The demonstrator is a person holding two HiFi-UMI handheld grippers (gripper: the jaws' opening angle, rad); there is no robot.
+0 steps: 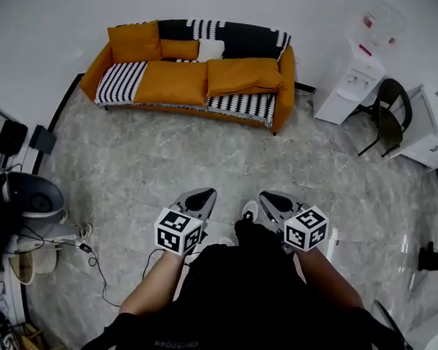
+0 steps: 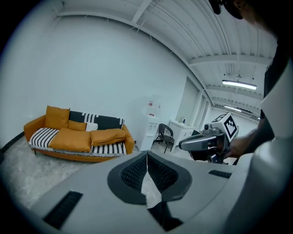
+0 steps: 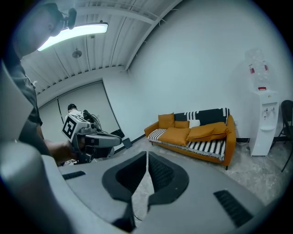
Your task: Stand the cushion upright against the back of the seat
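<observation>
Jaws together; cushion [image 1: 243, 75] flat on sofa [image 1: 285, 86].

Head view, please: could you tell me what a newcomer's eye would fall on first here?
The orange sofa against the far white wall, draped in black-and-white stripes, stands out first, with a big orange cushion lying flat on its seat. Nearest the camera, the left gripper and right gripper hang shut and empty over the grey floor.

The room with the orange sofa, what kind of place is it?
Probably an office lounge or break room: an orange sofa against the wall, a water dispenser and a black chair.
</observation>
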